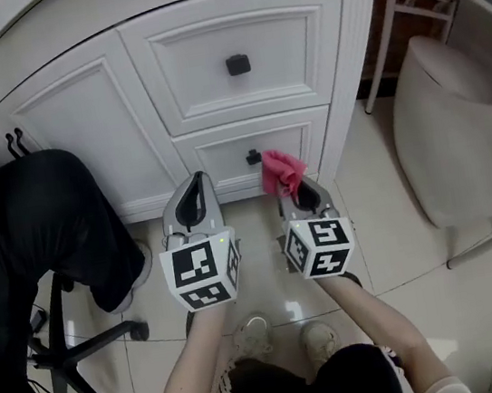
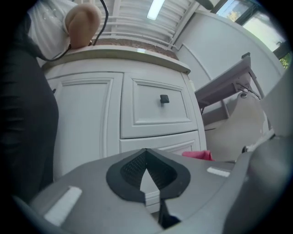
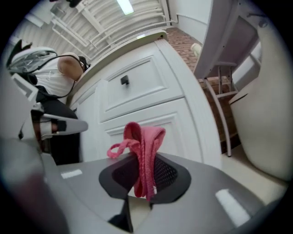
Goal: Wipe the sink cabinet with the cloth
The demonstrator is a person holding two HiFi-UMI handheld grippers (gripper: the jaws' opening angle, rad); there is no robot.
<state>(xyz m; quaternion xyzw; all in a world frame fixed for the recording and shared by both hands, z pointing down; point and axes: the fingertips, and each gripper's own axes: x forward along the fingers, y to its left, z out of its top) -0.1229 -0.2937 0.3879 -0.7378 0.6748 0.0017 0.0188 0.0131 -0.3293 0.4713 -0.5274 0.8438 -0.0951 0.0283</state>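
Observation:
The white sink cabinet (image 1: 211, 86) stands in front of me, with two drawers one above the other, each with a dark knob (image 1: 238, 64). My right gripper (image 1: 295, 188) is shut on a pink cloth (image 1: 281, 172), which bunches up above the jaws just in front of the lower drawer (image 1: 253, 149). In the right gripper view the cloth (image 3: 143, 151) hangs pinched between the pads. My left gripper (image 1: 193, 197) is shut with nothing in it and points at the cabinet base; its jaw tips meet in the left gripper view (image 2: 146, 157).
A person in black trousers (image 1: 40, 231) sits on a wheeled chair (image 1: 77, 353) at the left. A white toilet (image 1: 455, 123) stands at the right, beside a metal-framed stand (image 1: 391, 4). My shoes (image 1: 281, 337) rest on the glossy tile floor.

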